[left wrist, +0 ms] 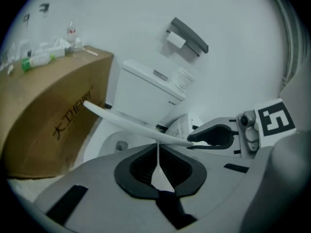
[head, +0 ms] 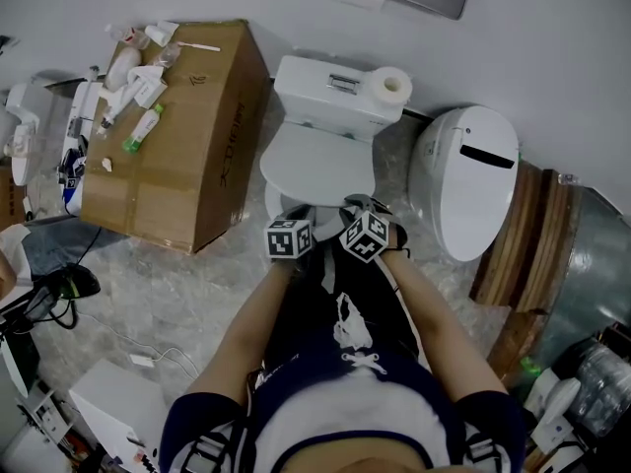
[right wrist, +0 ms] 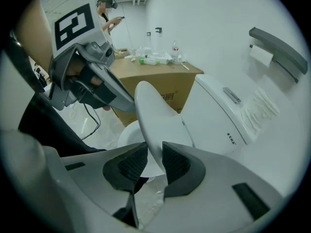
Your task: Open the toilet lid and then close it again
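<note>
The left gripper [left wrist: 158,148] has its jaws pressed together with nothing between them, and their tips sit right at the thin front edge of the toilet lid [head: 317,161]. The right gripper [right wrist: 154,152] has its jaws spread, and the lid's rim stands between the pads with a gap showing on one side. Both forearms reach forward side by side from the person's body, and the grippers point steeply down at the lid's 6 o'clock edge. The white lid is tilted, partly raised above the bowl [left wrist: 114,142], and hinged at the tank [head: 330,97]. A cardboard box [head: 187,136] stands at the toilet's 9 o'clock.
</note>
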`<state>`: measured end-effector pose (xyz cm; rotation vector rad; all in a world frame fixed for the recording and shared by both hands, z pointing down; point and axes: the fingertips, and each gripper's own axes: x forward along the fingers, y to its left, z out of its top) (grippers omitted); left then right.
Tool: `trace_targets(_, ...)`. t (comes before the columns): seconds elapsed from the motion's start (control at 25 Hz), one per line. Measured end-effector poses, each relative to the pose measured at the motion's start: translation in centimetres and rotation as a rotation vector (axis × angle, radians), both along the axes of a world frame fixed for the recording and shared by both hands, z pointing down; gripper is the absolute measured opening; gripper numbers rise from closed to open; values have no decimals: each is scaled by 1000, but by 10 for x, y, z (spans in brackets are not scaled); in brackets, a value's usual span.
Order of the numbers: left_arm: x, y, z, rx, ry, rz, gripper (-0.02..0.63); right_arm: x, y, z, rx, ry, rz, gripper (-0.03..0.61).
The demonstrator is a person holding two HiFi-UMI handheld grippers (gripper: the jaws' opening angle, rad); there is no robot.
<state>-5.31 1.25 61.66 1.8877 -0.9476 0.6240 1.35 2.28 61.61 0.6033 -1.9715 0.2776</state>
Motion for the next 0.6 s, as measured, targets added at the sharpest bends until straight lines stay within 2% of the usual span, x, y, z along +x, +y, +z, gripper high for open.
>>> trace_targets(0.08,0,6,5,-69,72,-25,59,-1,3,3,-5,7,-5,74)
trace_targets(0.12,0,10,6,-88,90,-29,64,-1,6,5,-7,12,-8,74)
trace_targets(0.28,-5,23,9,-105,121,-28,66,-6,18,14,-14,41,-27,75)
trace_targets(0.36,-8,30,10,-118,160,-38,74,-9,24,19,-18,54,-25,75)
trace_targets(0.48,-11,34,10,-147,236,-73,86,-11,30,25,-21,61,5,78)
trace_targets(0.6,-13,32,8,-183,349,-125,86,-14,30,27,-16,68,38,81)
